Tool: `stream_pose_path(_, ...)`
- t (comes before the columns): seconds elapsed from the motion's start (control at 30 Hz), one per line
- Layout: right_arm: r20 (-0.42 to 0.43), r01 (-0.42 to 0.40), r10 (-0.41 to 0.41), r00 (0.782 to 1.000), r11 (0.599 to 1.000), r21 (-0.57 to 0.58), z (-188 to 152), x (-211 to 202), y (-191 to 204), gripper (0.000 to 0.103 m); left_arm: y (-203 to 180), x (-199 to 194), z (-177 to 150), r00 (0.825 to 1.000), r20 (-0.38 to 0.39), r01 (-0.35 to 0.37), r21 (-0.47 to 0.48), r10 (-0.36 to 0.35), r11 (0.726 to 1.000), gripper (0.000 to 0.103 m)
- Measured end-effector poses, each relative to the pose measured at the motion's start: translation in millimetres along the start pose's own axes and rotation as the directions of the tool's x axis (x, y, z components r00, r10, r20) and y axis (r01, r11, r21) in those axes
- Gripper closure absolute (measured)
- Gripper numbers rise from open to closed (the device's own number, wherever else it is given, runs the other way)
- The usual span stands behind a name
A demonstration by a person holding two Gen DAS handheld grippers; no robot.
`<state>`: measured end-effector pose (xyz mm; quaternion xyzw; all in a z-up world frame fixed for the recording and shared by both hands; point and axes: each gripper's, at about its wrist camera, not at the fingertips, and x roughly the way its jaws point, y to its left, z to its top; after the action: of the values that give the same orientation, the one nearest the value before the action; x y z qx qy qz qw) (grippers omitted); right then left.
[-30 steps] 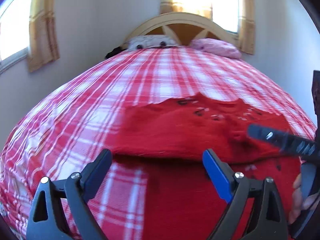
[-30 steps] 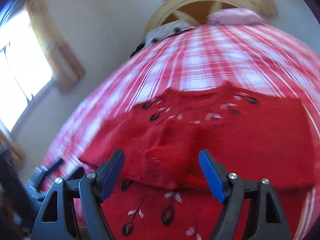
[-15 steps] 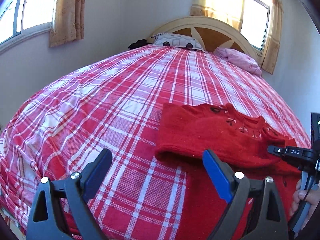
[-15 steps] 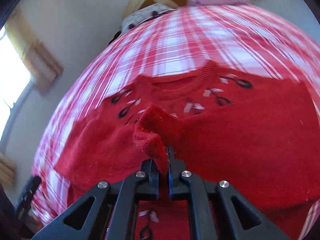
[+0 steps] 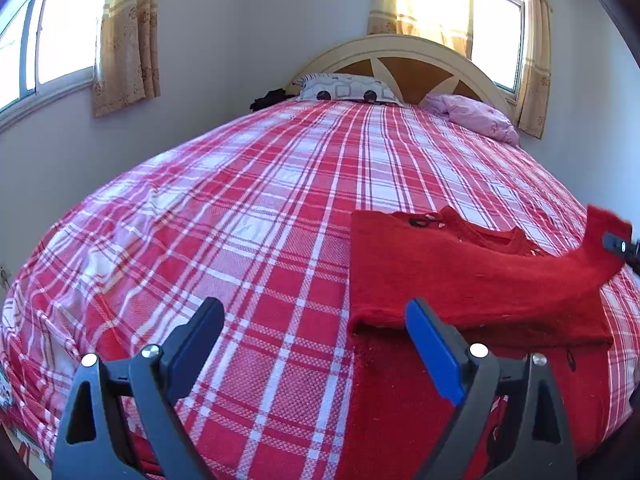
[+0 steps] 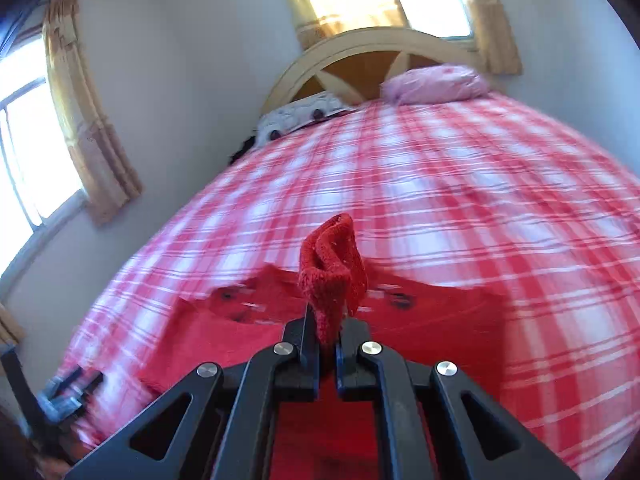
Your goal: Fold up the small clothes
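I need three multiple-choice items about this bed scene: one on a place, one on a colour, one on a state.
1. Where does the red sweater lie?
A. on the plaid bedspread
B. on the floor
C. on a chair

2. What colour is the pillow nearest the right window?
A. green
B. pink
C. black

3. How is the right gripper?
A. wide open
B. out of view
C. shut on the sleeve

Answers: 1 A, the sweater is spread on the bedspread; 2 B, it is pale pink; 3 C, the fingers pinch red knit.
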<state>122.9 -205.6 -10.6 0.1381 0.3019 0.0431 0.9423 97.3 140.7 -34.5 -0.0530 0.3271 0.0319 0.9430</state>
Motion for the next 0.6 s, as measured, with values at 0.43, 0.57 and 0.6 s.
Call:
stream_pose_path(0.43,-0.084,0.011,0.011,0.996,0.966,0.258,-54.9,-7.8,-89.0,0.076,-34.0,10.4,-5.1,0.999,-0.030,0.019,0.092,-0.017,0.996,0.008)
stream_pose_path(0.57,0.018,0.240,-0.247,0.969,0.955,0.176,-44.3,-39.3,-76.8,0.061,-40.0,18.1,-1.9,0.999,-0.043,0.022,0.090,-0.018,0.996,0.008)
stream_pose_path(0.6,0.044,0.230,-0.237,0.970,0.965,0.128,-40.6,-39.1,-68.9,0.061,-42.4,20.2,-0.3,0.999,-0.046,0.024,0.089,-0.020,0.996,0.008)
